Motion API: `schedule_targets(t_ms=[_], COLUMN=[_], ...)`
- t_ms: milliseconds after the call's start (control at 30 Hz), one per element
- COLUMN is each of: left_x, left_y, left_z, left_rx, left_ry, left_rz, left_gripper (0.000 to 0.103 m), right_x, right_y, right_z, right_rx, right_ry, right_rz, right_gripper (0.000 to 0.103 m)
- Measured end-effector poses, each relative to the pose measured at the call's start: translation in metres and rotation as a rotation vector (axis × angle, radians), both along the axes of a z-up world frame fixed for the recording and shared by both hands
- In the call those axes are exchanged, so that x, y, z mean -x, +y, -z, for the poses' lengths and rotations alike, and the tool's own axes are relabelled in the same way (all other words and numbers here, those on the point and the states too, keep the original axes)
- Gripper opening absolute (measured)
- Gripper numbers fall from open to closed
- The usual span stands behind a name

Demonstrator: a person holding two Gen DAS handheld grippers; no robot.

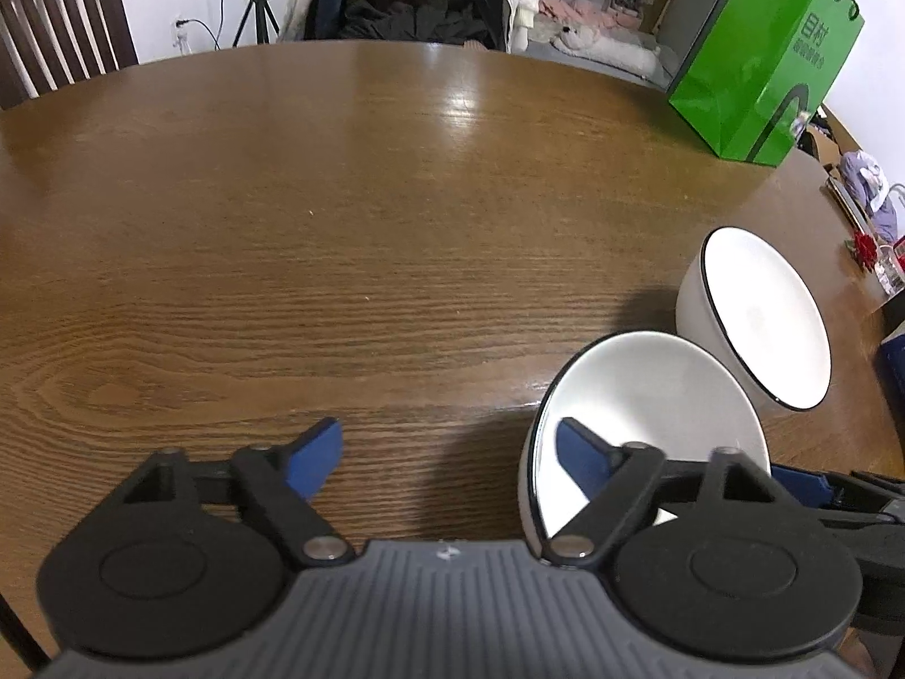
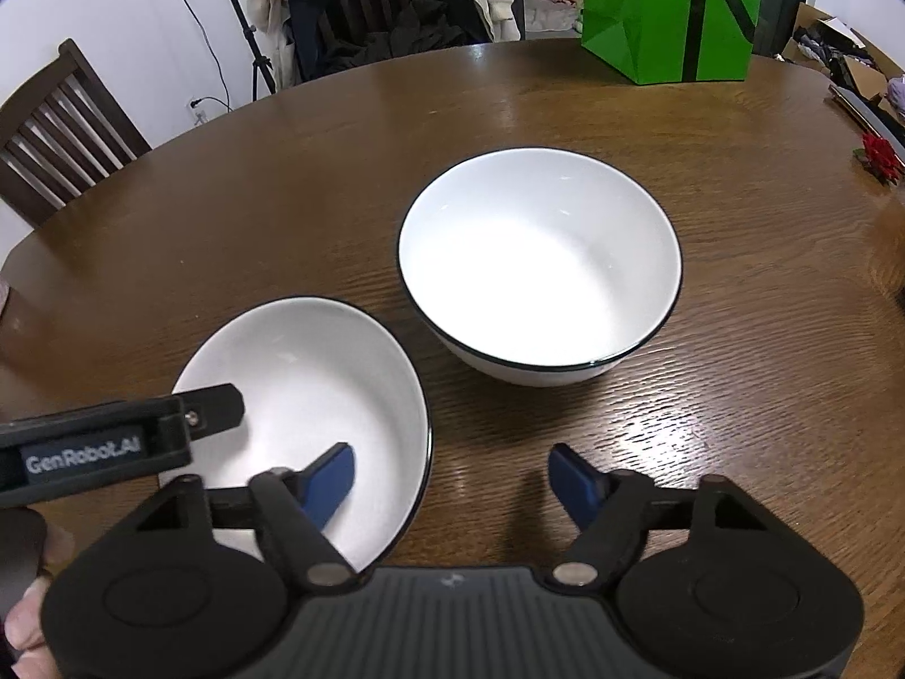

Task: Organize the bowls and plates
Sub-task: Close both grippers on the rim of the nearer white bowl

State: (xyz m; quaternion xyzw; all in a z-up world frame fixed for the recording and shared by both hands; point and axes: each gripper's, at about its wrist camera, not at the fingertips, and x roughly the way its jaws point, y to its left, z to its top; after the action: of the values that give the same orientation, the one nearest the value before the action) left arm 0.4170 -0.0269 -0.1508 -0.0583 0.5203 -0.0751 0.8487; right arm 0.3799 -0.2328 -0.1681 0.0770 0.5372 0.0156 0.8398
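Note:
Two white bowls with thin black rims stand on the brown wooden table (image 1: 339, 198). The near bowl (image 1: 650, 396) (image 2: 317, 373) sits between both grippers. My left gripper (image 1: 447, 435) is open and straddles its left rim, with the right finger over the inside and the left finger over bare wood. My right gripper (image 2: 449, 452) is open across the opposite rim, one finger inside and one outside. Neither pair of pads presses the rim. A finger of the left gripper (image 2: 209, 410) reaches in over the bowl. The larger, deeper bowl (image 1: 758, 317) (image 2: 537, 260) stands just beyond, empty.
A green paper bag (image 1: 763, 68) (image 2: 667, 11) stands at the table's far right edge. A wooden chair (image 1: 51, 28) (image 2: 62, 130) is at the far left. Small clutter with a red flower (image 2: 879, 155) lies by the right edge. A hand (image 2: 28, 622) shows at lower left.

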Motion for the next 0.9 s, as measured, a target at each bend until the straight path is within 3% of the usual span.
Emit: schedule_targets(t_ms=[100,233,467,600,900], left_x=[-0.002,-0.004,-0.006,-0.007,-0.007], left_y=[-0.002,-0.005,-0.011,-0.014,-0.018], left_z=[0.004,0.006,0.008,0.008,0.008], left_rx=[0.014,0.033,0.105,0.125,0.122], left_ry=[0.014,0.016,0.030,0.030,0.026], left_rz=[0.008,0.019,0.055,0.070,0.076], left_gripper=[0.072,0.064,0.031,0.020,0.017], right_x=[-0.005,-0.008,-0.012,-0.013,-0.013], right_y=[0.001,0.000,0.001,0.002,0.003], right_z=[0.004,0.009,0.011,0.012,0.012], right_rx=[-0.006,-0.031,-0.071,-0.100,-0.105], right_ry=[0.013,0.024,0.018,0.017,0.011], right_rz=[-0.003,0.003,-0.007,-0.012,-0.015], right_gripper=[0.056,0.051,0.032,0.021,0.019])
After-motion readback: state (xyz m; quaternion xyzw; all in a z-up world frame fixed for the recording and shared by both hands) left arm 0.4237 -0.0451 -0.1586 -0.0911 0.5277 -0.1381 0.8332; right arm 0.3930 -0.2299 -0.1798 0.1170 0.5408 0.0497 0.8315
